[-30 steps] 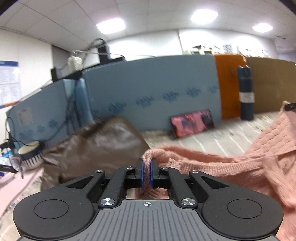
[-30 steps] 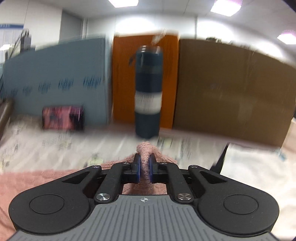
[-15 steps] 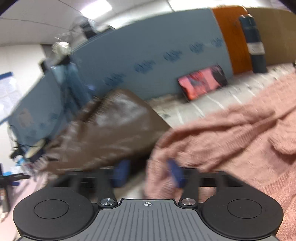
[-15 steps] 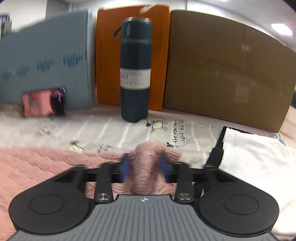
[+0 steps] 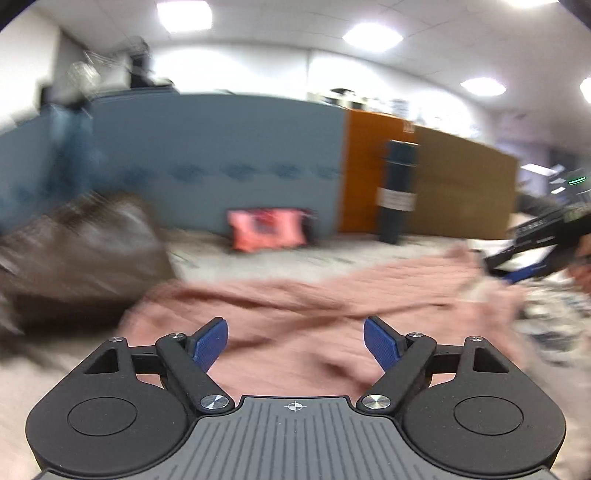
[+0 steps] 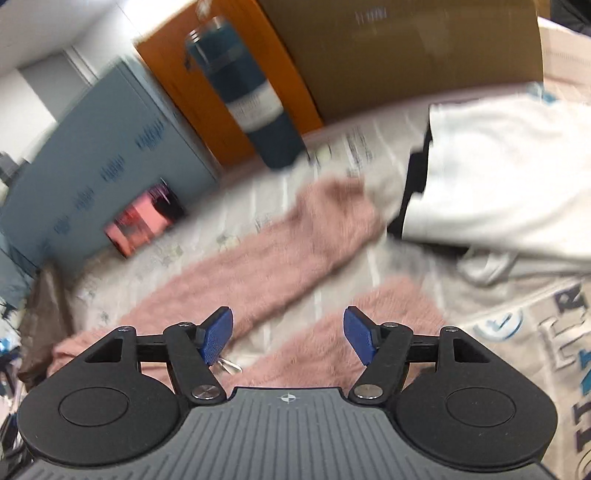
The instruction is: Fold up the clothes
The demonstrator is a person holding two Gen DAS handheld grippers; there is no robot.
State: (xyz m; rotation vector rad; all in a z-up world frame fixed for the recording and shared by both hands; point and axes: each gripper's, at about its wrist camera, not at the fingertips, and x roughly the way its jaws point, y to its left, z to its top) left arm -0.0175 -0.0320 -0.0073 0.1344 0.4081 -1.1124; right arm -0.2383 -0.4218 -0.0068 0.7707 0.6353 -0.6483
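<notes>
Both your left gripper [image 5: 295, 341] and right gripper [image 6: 288, 334] gape apart, holding nothing; pink sweater [image 6: 258, 269] lies spread on the surface [image 6: 369, 147], sleeve outstretched; folding looks barely begun.

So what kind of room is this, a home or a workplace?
Most likely an office or lab, not a home. Recessed ceiling light panels overhead, a blue partition panel behind the worktable, and a cardboard sheet propped beside an orange board suggest a makeshift test station.

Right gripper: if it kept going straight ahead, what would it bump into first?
Probably the pink sweater. The right gripper is open and pointing down at it, with the sleeve stretching across its path. Depth is hard to judge in this blurry view.
</notes>
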